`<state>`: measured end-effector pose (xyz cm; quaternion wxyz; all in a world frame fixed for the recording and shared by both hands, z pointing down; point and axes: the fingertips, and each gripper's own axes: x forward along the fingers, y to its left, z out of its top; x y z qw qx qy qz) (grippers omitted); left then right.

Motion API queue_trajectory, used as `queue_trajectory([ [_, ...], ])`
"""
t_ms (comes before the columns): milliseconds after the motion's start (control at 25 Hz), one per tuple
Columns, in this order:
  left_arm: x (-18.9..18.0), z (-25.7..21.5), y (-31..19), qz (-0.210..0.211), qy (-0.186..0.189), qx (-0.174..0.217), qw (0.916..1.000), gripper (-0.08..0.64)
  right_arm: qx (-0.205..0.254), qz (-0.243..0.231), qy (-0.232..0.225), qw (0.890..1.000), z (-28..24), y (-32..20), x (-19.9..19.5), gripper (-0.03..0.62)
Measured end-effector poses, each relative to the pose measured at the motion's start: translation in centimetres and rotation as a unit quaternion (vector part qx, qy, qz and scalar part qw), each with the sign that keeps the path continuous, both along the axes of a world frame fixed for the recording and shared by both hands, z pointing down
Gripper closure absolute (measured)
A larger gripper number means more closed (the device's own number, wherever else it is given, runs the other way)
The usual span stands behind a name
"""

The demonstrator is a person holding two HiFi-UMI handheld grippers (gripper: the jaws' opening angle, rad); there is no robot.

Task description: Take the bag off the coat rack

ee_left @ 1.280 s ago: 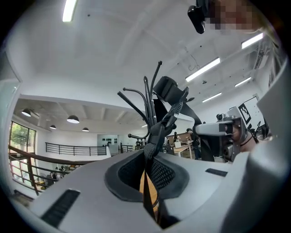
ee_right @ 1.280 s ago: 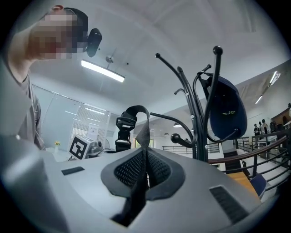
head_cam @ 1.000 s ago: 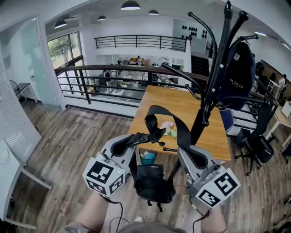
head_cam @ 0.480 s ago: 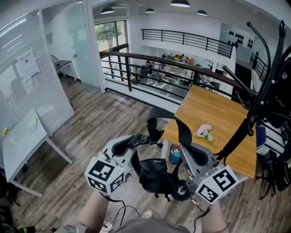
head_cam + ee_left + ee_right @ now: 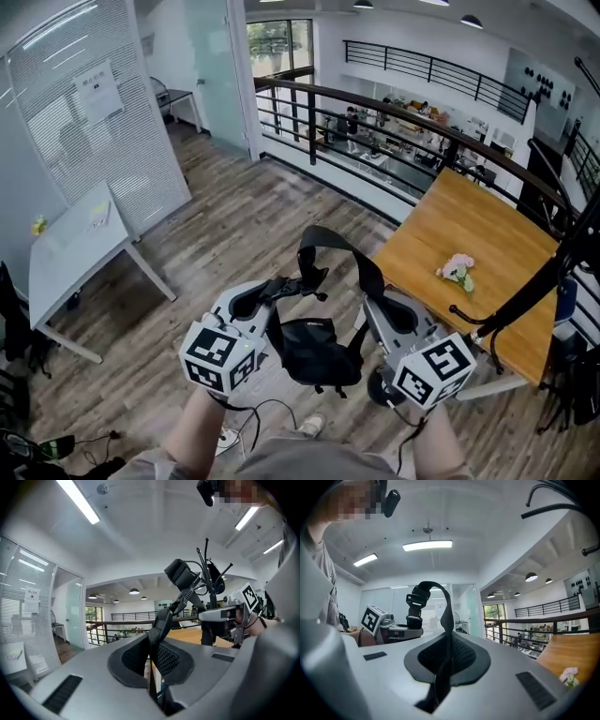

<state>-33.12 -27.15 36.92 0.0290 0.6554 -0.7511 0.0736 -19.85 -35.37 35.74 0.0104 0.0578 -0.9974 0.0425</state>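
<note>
- One coat rack (image 5: 548, 278) remains in the head view, now only a black pole at the right edge. A second ago it stood directly beyond my grippers, so I have turned away from it to the left.
- The wooden table (image 5: 469, 225) has slid to the right of the frame with it, and open plank floor (image 5: 234, 225) now lies below my hands.
- The bag (image 5: 314, 352), black, hangs free between the two grippers, low and near my body, well apart from the rack. No hook touches it. I judge the removal complete; only carrying or setting down remains.
- The strap (image 5: 330, 238) arches up between the grippers as a loop, as it did a second ago, so the hold has not slipped.
- My left gripper (image 5: 286, 287) is clamped on the strap's padded part, with the jaws pressed together on it.
- My right gripper (image 5: 368, 302) is likewise closed tight on the strap's thin webbing, which runs upward out of the jaws.
</note>
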Motion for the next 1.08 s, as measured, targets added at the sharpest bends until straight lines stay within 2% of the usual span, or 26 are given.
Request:
queue_trajectory([
  [280, -1.6, 3.5, 2.1, -0.038, 0.025, -0.041, 0.9981, 0.538, -0.036, -0.023, 0.048, 0.998, 4.1, 1.2, -2.0, 0.56],
  [480, -1.7, 4.8, 2.2, -0.047, 0.03, -0.049, 0.9972, 0.538, -0.041, -0.028, 0.055, 0.997, 5.3, 1.0, -2.1, 0.559],
  [720, -1.1, 3.9, 2.2, -0.04, 0.033, -0.047, 0.9976, 0.538, -0.043, -0.023, 0.052, 0.997, 4.1, 1.0, -1.2, 0.558],
  [880, -0.2, 3.8, 1.5, -0.026, 0.061, -0.038, 0.9971, 0.538, -0.044, -0.018, 0.049, 0.998, 4.0, 0.5, -0.3, 0.559],
  [1080, 0.1, 4.1, 0.0, -0.019, 0.061, -0.041, 0.9971, 0.538, -0.041, -0.009, 0.055, 0.998, 4.3, -0.9, 0.1, 0.559],
])
